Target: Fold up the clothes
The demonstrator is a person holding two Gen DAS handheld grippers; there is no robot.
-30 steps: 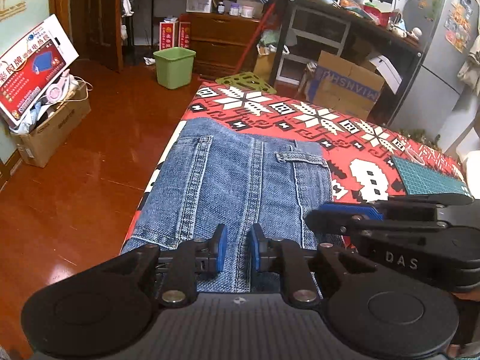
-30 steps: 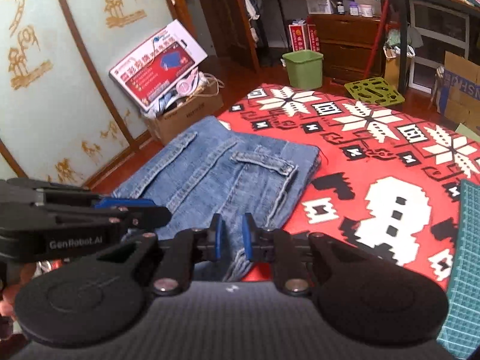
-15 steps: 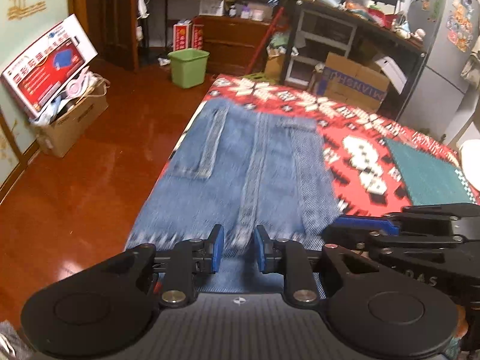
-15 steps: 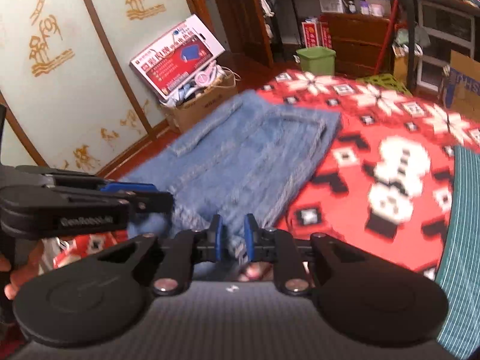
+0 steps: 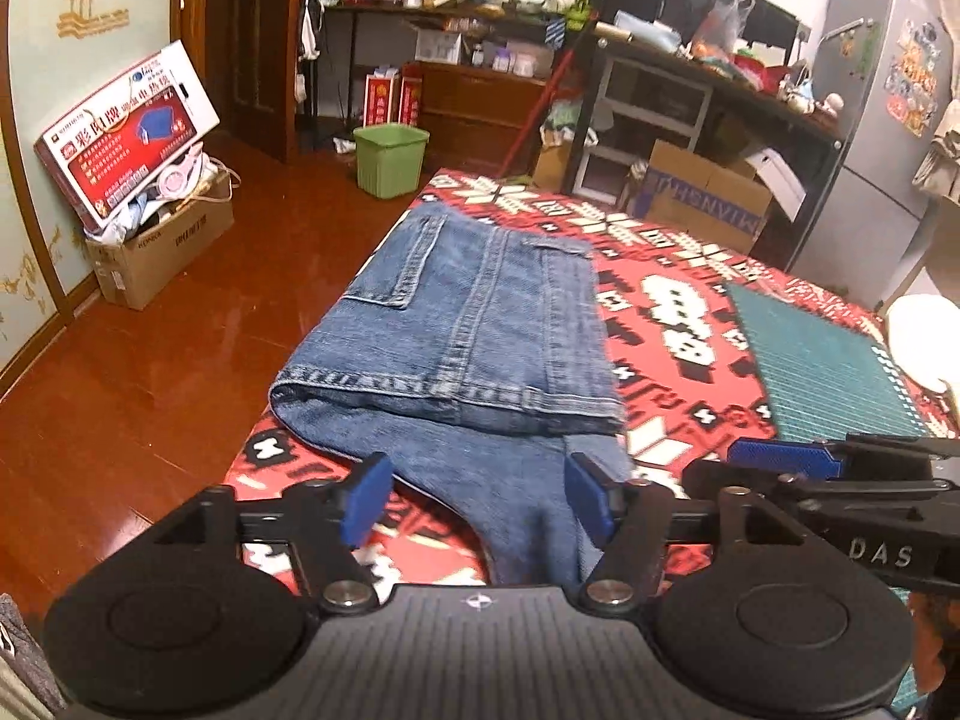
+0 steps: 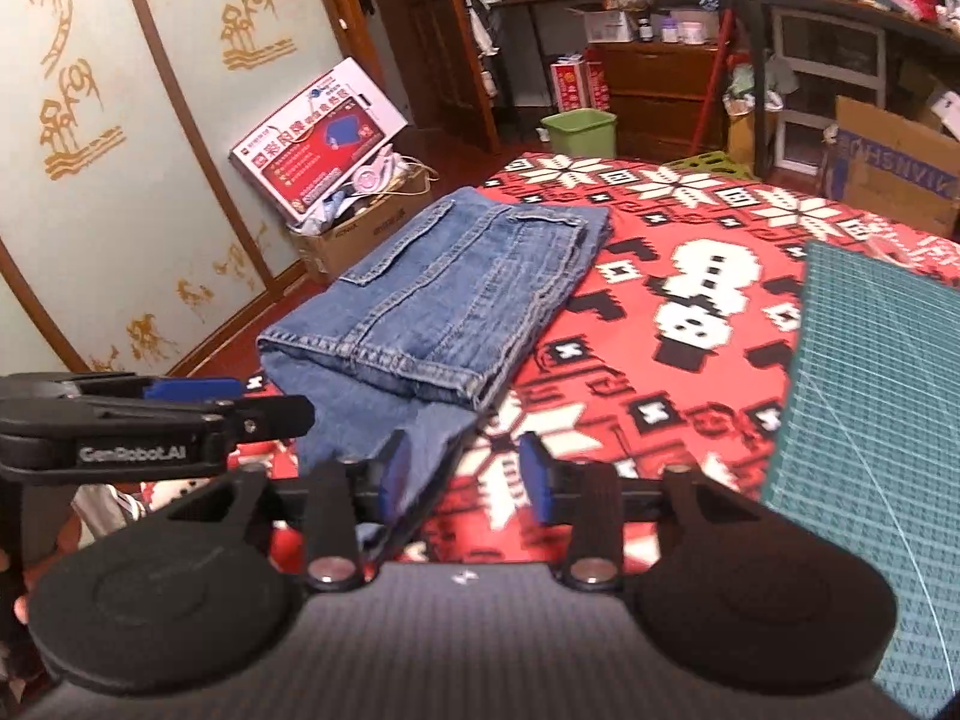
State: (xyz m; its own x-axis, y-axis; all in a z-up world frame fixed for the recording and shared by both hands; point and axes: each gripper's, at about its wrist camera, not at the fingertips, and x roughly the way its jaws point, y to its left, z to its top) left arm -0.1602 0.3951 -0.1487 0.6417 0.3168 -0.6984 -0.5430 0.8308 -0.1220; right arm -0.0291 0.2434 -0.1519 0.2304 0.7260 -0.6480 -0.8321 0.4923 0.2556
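Two hand-held grippers are hovering side by side at the near end of the worktop (image 5: 678, 360), both w/ blue pads spread wide and holding nothing: left hand-held gripper (image 5: 477, 501) is sitting over the lower denim layer, right hand-held gripper (image 6: 465, 480) is straddling that layer's near right edge. Folded jeans (image 5: 474, 324) are lying flat along the left side of the red-and-white patterned cloth (image 6: 690, 300), top layer w/ hem stopping short of the bottom layer, which is sticking out toward the cams; green cutting mat (image 5: 816, 360) is lying well to the right, apart from the denim.
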